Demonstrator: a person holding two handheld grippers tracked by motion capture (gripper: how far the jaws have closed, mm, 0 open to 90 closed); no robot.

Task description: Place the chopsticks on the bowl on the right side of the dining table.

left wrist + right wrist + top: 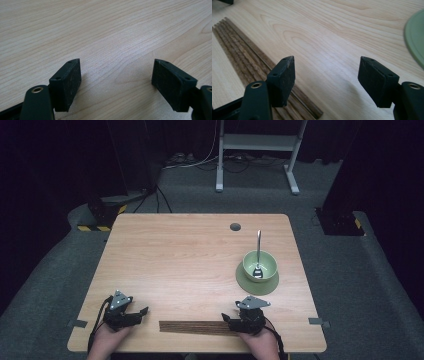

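Item: dark wooden slat strip (197, 327), flat at worktop (190, 255) near edge. Right tongs (325, 80) open, beside its end; left tongs (116, 82) open, empty. Risk: a pad pressing the flat strip may skid it off the edge.

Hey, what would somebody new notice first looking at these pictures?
Probably the green bowl with a spoon standing in it, on a green plate at the table's right side. Next, the dark wooden chopsticks along the near edge, beside the open right gripper.
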